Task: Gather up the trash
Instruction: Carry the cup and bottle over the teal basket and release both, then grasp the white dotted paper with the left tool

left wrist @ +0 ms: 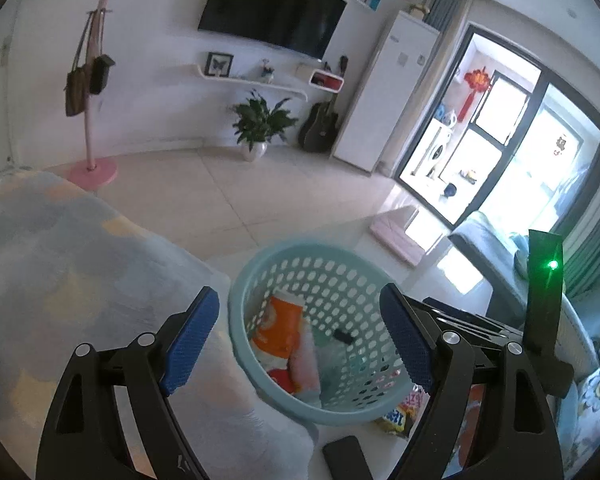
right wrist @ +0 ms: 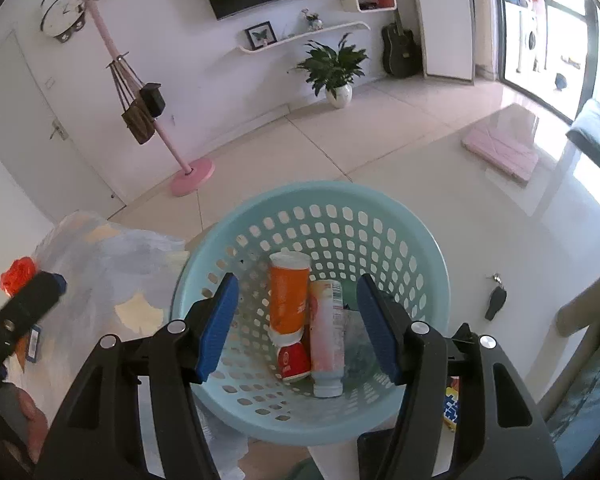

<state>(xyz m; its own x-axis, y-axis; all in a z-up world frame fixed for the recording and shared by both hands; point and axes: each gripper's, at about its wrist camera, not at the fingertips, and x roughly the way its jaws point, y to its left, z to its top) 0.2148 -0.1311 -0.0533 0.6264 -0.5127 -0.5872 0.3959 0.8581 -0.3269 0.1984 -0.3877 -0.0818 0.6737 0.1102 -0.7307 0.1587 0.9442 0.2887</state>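
Observation:
A light blue perforated basket [left wrist: 256,276] [right wrist: 420,232] stands on the floor. In it lie an orange bottle [left wrist: 278,330] [right wrist: 288,300], a pale pink bottle [left wrist: 306,364] [right wrist: 328,340] and a red-capped piece [right wrist: 294,362]. My left gripper [left wrist: 300,304] hangs open above the basket's left rim, with nothing between its blue pads. My right gripper [right wrist: 296,292] is open right over the basket, and the bottles lie well below its pads. A yellow-blue snack packet [left wrist: 396,416] [right wrist: 452,404] lies on the floor beside the basket. A red-orange wrapper [right wrist: 18,274] sits on the blanket.
A blanket-covered seat [left wrist: 80,280] [right wrist: 112,264] borders the basket on the left. A black phone [left wrist: 344,456] and a car key [right wrist: 496,300] lie on the tiled floor. Farther off are a pink coat stand [right wrist: 192,174], a potted plant [right wrist: 334,68] and a pink mat [right wrist: 504,152].

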